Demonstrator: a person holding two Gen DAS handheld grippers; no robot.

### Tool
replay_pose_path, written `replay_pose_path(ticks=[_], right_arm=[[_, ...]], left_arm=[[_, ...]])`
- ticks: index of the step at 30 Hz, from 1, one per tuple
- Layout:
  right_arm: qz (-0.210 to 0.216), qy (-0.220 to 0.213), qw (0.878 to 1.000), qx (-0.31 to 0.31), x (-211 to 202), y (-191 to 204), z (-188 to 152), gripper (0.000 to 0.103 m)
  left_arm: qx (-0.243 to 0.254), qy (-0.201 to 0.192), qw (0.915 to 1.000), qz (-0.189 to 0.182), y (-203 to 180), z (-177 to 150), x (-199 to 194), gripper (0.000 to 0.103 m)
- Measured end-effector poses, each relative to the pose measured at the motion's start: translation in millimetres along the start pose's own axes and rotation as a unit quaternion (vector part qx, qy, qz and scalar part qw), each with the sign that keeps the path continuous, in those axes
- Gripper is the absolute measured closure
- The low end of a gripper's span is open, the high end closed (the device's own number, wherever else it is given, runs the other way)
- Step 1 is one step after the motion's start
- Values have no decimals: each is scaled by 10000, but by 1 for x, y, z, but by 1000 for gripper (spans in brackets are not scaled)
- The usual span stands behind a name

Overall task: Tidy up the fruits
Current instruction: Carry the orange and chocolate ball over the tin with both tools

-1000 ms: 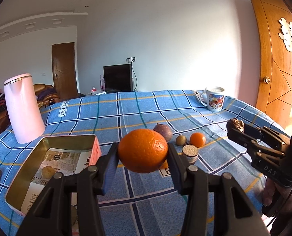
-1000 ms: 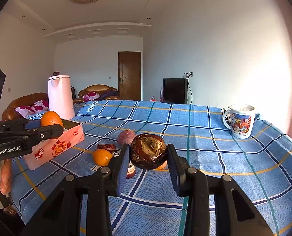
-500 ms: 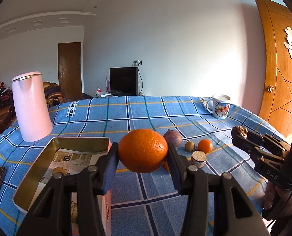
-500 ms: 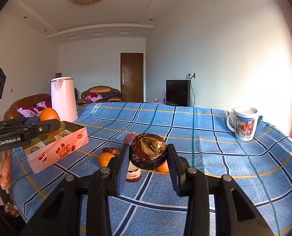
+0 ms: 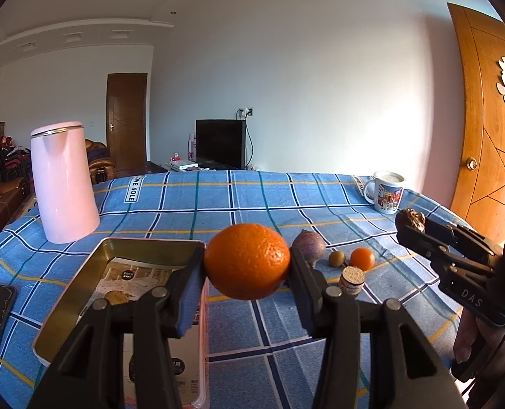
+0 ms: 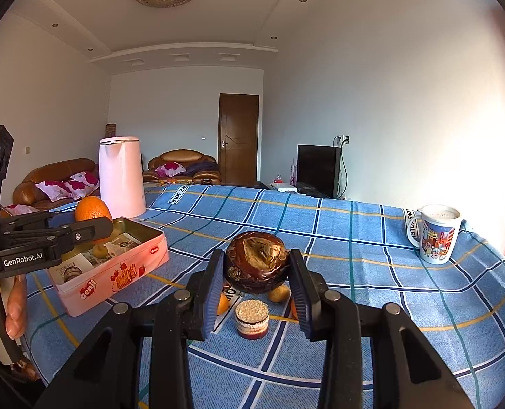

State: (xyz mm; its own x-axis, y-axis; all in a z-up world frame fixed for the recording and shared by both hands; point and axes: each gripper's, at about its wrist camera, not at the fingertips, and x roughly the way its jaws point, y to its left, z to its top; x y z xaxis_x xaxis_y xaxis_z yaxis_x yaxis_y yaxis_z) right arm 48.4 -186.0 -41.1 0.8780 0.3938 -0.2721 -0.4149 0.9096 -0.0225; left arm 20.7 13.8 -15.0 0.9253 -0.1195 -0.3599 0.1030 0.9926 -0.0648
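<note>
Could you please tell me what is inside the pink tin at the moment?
The pink tin holds printed paper and one small yellowish fruit. The left claw covers its near end.

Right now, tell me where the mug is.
The mug stands on the far right of the table, alone near its edge, well beyond the loose fruit; the left view shows it there too.

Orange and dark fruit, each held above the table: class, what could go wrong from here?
1. The orange hangs beside the tin, not over it; released now by the left gripper, it could roll off across the cloth.
2. The right gripper may crush the wrinkled dark fruit.
</note>
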Motion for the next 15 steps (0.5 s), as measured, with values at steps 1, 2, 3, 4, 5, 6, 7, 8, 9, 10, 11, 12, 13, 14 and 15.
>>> replay_pose_path(ticks=[1,2,3,4,5,6,7,8,9,10,11,12,13,14,15], right_arm=[[10,-5,10000,-8,1,1,1,64],[21,-11,10000,-16,1,3,3,64],[34,-14,10000,-24,2,5,4,64],[54,-15,10000,-32,3,7,6,64],[78,-18,10000,-43,5,9,9,64],[104,-23,9999,-63,6,12,12,64],[134,-33,9999,-90,7,15,14,64],[171,-43,9998,-115,8,19,17,64],[215,-51,9997,-136,10,23,20,64],[260,-57,9995,-158,12,27,23,64],[307,-57,9993,-185,15,32,26,64],[355,-51,9991,-219,18,36,29,64],[402,-45,9988,-260,21,41,32,64],[453,-39,9985,-300,24,47,34,64],[510,-30,9981,-340,27,52,37,64]], left_arm=[[-20,-3,10000,2,2,0,0,53],[-40,-4,10000,9,4,0,-1,53],[-60,-3,10000,20,6,1,-1,53],[-83,-3,10000,28,8,1,-1,53],[-111,-7,9999,37,11,1,-2,53],[-140,-12,9999,52,14,1,-3,53],[-161,-17,9998,74,17,1,-3,53],[-183,-20,9998,99,19,1,-3,53],[-214,-24,9997,122,23,1,-4,54],[-248,-21,9996,148,27,1,-4,53],[-284,-14,9994,177,31,0,-4,53],[-327,-12,9992,212,36,-1,-4,53],[-367,-12,9990,251,41,-1,-5,53],[-399,-7,9988,292,45,-1,-5,53],[-439,-3,9985,338,51,-2,-5,53]])
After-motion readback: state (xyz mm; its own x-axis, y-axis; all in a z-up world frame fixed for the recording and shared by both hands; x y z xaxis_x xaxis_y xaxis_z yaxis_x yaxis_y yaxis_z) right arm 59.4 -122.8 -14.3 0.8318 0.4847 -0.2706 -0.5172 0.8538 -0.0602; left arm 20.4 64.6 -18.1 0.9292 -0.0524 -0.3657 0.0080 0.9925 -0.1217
